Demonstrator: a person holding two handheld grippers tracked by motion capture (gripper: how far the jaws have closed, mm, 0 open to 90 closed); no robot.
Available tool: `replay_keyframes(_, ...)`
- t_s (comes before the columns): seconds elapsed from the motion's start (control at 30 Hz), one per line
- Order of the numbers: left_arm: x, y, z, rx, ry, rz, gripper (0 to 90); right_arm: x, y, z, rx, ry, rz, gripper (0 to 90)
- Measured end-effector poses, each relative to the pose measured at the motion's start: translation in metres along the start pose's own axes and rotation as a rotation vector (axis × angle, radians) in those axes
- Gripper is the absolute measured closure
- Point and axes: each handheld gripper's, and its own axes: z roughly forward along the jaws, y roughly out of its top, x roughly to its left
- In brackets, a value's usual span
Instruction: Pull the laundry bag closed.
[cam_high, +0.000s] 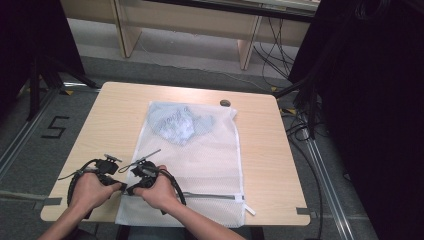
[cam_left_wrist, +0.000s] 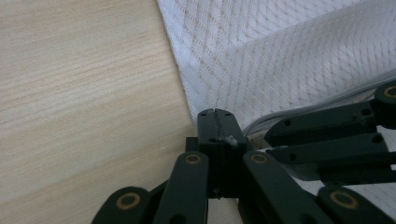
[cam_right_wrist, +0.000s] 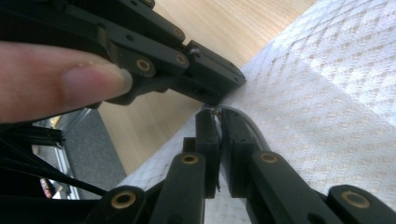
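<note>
One white mesh bag (cam_high: 200, 165) is lying flat on the one wooden table (cam_high: 100, 125), its long axis running from the near edge toward the far edge, and its near end is hanging slightly over the near edge. One light blue garment (cam_high: 177, 122) is sitting bunched inside the bag at the far end. One zipper (cam_high: 215, 196) is running crosswise along the near end, with its white pull tab (cam_high: 248, 208) lying at the right. Two grippers are working at the bag's near left corner, one in each of the person's hands. The left gripper (cam_left_wrist: 215, 114) is sitting at the bag's left edge where mesh meets table, its jaws pressed together on a bit of white mesh at the corner. The right gripper (cam_right_wrist: 218, 114) is lying just beside it, almost touching, its jaws pressed nearly together and pinching the left end of the zipper seam. In the high view both hands are resting close together by the near edge, the right hand (cam_high: 160, 192) lying on the mesh.
</note>
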Motion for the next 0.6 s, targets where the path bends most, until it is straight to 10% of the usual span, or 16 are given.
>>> replay_keyframes(0.6, -0.0010, -0.0002, -0.0005, 0.008, 0.005, 0.013, 90.0, 0.0015, -0.0036, -0.0067, 0.003, -0.036, -0.012, 87.1)
